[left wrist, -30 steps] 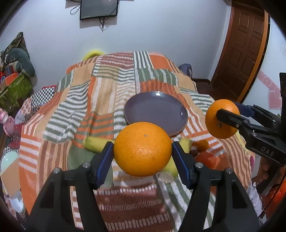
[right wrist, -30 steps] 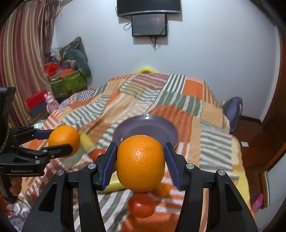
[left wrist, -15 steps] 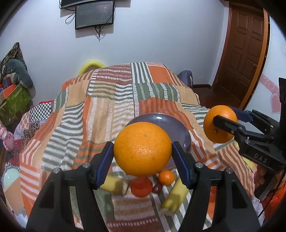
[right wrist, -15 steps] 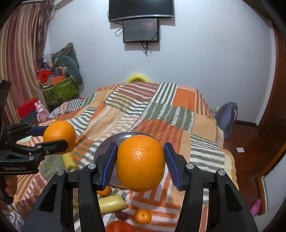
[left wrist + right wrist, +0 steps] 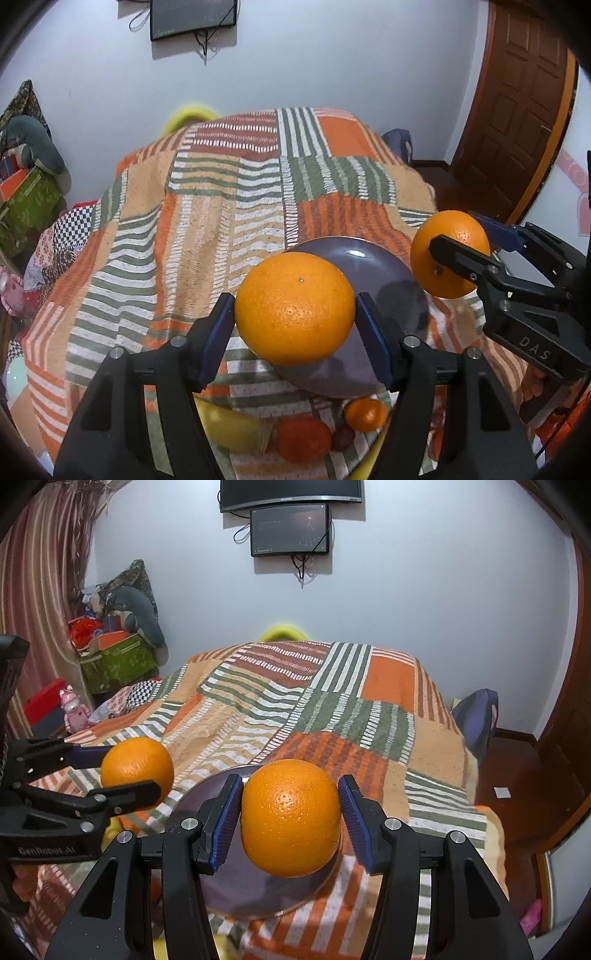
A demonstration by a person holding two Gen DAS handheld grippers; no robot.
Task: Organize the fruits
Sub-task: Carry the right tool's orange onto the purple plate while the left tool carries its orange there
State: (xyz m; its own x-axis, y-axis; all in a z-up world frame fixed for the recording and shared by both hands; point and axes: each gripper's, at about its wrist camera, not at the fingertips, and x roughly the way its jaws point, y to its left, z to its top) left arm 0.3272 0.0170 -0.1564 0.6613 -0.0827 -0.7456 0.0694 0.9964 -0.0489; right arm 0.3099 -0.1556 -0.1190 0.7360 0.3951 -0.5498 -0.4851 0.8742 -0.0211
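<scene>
From the left wrist view we see the left gripper (image 5: 295, 314) spread wide around a large orange (image 5: 294, 308), its 2 blue pads (image 5: 218, 341) pressing the fruit from either side and holding it in the air above the near left part of the purple plate (image 5: 369, 266). The plate lies on a patchwork striped blanket (image 5: 207, 229) covering the bed. Just in front of the plate, low in the view, a yellow banana (image 5: 231, 430), a red tomato-like fruit (image 5: 303, 439) and a small tangerine (image 5: 365, 414) lie close together on the blanket. Further right, the right gripper (image 5: 448, 254) comes in from the side with a second orange (image 5: 443, 251) clamped between its fingers, hanging over the plate's right edge. From the right wrist view, that second orange fills the gap between the 2 blue pads, which are parted wide and touch it on both sides, and it hangs over the plate's middle. To its left the other gripper holds its orange above the blanket, just beside the plate's left rim. A dark screen (image 5: 290, 530) hangs on the white wall behind.
</scene>
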